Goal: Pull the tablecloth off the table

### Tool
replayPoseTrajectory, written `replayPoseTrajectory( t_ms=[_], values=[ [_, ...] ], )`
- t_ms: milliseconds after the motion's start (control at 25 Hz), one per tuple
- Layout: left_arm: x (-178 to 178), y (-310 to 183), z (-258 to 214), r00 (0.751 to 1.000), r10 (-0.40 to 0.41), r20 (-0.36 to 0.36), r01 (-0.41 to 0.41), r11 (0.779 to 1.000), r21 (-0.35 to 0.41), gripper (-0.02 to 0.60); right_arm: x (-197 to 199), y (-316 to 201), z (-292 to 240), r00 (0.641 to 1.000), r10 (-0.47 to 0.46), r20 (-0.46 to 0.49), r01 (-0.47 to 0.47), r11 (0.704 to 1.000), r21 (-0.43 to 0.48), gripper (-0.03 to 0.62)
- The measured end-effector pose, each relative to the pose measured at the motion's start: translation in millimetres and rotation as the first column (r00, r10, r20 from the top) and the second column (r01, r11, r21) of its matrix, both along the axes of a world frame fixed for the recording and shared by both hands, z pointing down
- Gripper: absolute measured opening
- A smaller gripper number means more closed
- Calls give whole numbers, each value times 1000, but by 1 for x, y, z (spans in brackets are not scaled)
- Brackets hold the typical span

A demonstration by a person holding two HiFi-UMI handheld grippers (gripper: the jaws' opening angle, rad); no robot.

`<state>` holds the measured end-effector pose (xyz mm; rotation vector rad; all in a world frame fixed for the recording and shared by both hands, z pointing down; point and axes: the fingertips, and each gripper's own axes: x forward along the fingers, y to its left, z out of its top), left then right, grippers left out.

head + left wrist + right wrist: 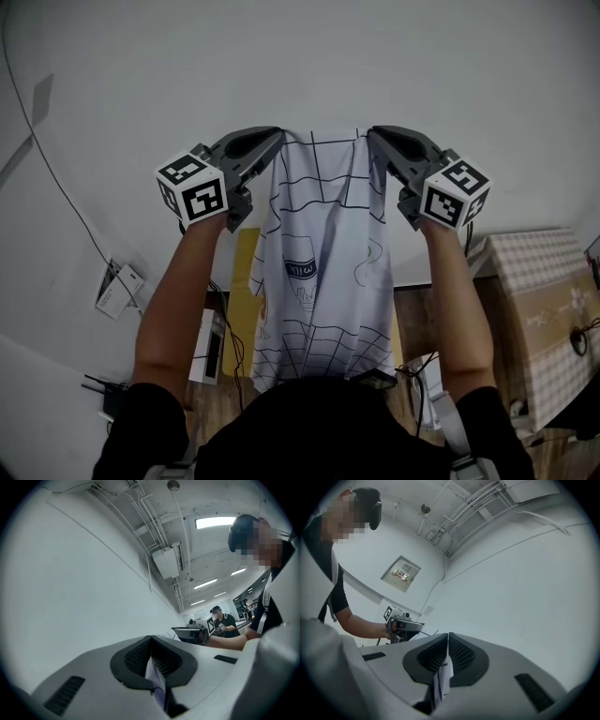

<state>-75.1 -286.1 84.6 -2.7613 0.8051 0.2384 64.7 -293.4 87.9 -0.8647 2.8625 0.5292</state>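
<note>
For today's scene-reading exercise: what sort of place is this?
Probably a lab or workshop: exposed ceiling pipes, strip lights, and another person in the background.

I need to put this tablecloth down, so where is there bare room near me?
The checked-cloth tabletop right of your right arm looks mostly bare. The floor between your left arm and the hanging tablecloth is crowded: white box, cables.

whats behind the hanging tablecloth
Left of the tablecloth a yellow panel peeks out, right of it wooden floor. Whatever lies directly behind is covered.
</note>
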Motion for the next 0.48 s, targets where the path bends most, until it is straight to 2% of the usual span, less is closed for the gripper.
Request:
replayPoseTrajectory(
  t_ms=[480],
  values=[
    [0, -12, 7, 1000, 10, 10, -10, 1000, -27, 12, 3, -13, 8, 1000, -3, 19, 4, 1000, -27, 21]
  ],
)
